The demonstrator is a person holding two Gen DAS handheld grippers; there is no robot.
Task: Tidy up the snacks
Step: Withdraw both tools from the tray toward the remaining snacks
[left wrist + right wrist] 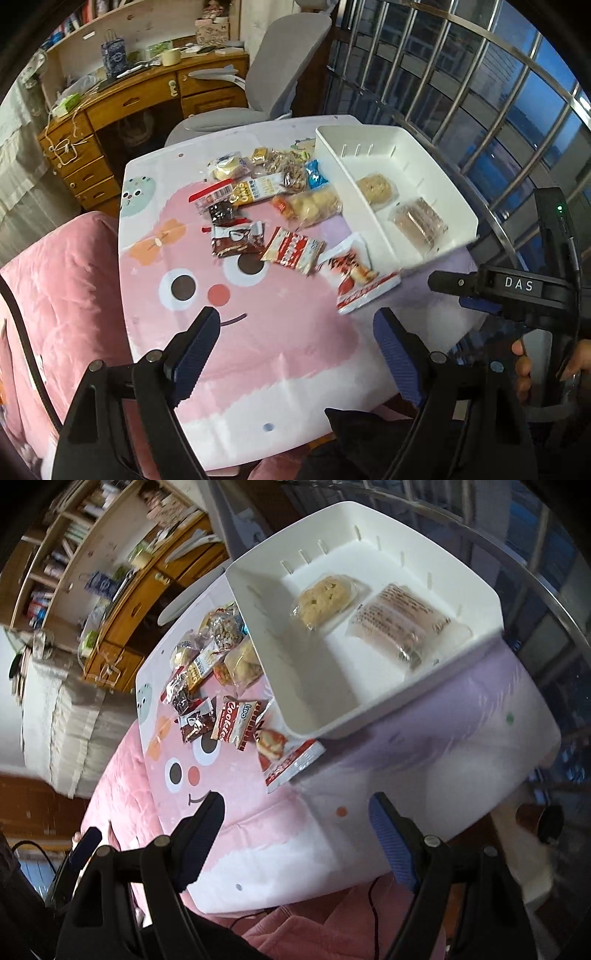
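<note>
So both tools hang over the near edge of the table with nothing in them: my left gripper has its blue pads spread wide at the bottom of its frame, and my right gripper is just as wide in its own view. Two wrapped snacks already lie in the white bin at the right of the left frame, a round cookie and a brown wafer pack just beside it, so I judge the sorting barely begun. The rest sit loose in a heap at centre, left of the bin, the red and white packet nearest and lying against the bin's corner; it looks like the easiest next pick, being flat and free on its near side. The tabletop carries a pink cartoon face print. Behind, upper left, stands a cluttered wooden desk with a grey chair; barred windows fill the upper right, and pink bedding lies at lower left.
</note>
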